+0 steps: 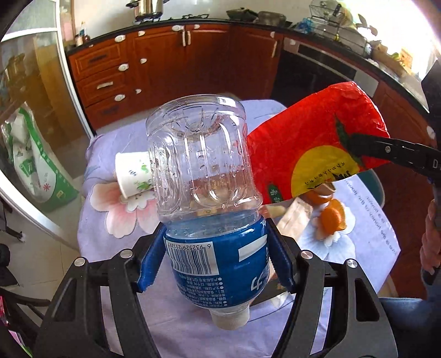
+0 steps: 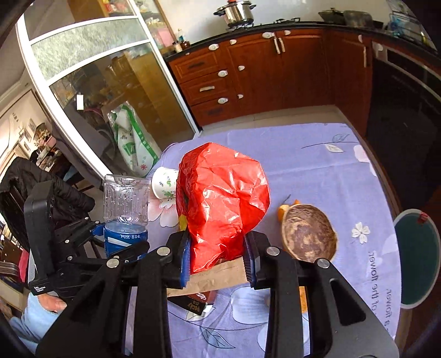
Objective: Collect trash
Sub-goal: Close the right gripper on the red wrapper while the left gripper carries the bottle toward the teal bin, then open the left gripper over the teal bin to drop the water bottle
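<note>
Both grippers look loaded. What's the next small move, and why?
Probably bring the bottle over the red bag, but open the bag first. The left gripper clamps the bottle, cap down; the right gripper pinches the bag crumpled, no mouth showing. Cup and peel still lie on the table.

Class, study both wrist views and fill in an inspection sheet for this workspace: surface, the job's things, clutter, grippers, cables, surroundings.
Surface: table under a lilac floral tablecloth.
Job's things: clear plastic bottle with blue label, held cap-down; crumpled red plastic bag, lifted; white paper cup lying on its side; orange peel; brown paper bag; dark snack box.
Clutter: brown wooden bowl.
Grippers: left gripper shut on the bottle; right gripper shut on the red bag.
Cables: nothing seen.
Surroundings: reddish wooden kitchen cabinets, steel pot, glass sliding door, green-and-white sack.
</note>
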A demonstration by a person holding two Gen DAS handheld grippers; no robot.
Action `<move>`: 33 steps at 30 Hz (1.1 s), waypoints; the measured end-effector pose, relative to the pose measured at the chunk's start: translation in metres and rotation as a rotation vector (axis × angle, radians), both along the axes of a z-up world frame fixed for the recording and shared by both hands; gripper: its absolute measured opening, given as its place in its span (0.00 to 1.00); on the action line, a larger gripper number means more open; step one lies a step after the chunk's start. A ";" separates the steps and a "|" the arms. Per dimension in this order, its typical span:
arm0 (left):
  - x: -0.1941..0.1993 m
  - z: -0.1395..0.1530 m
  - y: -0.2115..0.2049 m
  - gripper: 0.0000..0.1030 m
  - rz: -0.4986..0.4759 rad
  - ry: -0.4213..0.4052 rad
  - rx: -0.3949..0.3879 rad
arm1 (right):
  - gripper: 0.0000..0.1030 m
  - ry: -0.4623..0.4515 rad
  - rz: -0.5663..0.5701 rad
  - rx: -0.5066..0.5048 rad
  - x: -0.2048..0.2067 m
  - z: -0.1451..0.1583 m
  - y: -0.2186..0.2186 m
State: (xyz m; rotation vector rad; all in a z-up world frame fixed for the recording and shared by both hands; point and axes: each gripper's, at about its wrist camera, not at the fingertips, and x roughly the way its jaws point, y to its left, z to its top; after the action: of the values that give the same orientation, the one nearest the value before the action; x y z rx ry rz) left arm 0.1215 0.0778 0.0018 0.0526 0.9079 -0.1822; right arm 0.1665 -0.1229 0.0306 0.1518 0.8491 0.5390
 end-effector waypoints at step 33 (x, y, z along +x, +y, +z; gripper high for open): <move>0.094 -0.058 -0.406 0.67 -0.628 0.234 0.055 | 0.29 0.106 -0.694 -0.059 -0.023 -0.075 -0.347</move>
State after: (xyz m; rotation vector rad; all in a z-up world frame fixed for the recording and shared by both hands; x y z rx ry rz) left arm 0.2151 -0.3285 -0.0558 0.3752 1.1085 -0.7592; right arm 0.1434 -0.4699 -0.0444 0.4038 0.8509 -0.1460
